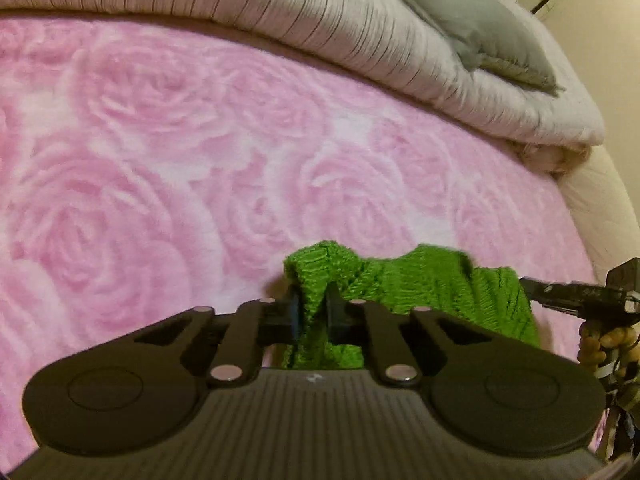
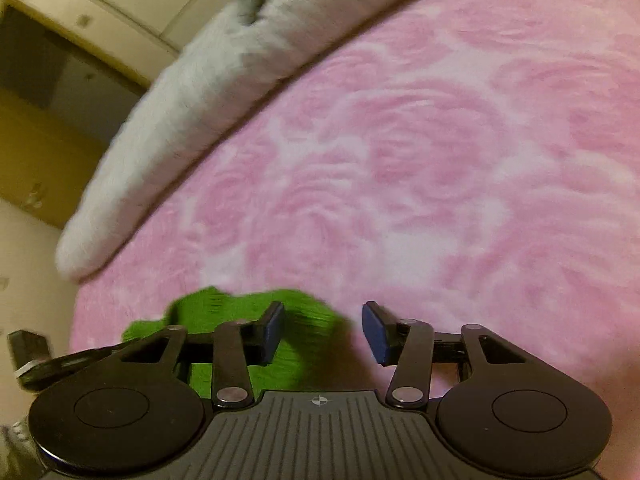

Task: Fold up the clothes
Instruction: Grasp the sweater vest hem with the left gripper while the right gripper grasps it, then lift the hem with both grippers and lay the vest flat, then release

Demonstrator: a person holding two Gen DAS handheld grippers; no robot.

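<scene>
- One bright green ribbed knit garment [image 1: 420,280], near
- One pink rose-patterned plush blanket [image 1: 200,140]
- One beige ribbed folded quilt [image 1: 320,20], far
- One grey pillow [image 1: 472,28], far right
- Two black two-finger grippers: left [image 1: 312,312], right [image 2: 323,330]

Ribbed green knit [image 1: 432,280]; plush pink blanket [image 1: 200,140].

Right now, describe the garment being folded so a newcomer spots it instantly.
Start from the pink rose-patterned blanket covering the bed. At its near edge lies a green knit garment, pinched by the left gripper. It is the only bright green, ribbed item; the bedding behind it is grey and beige.
</scene>
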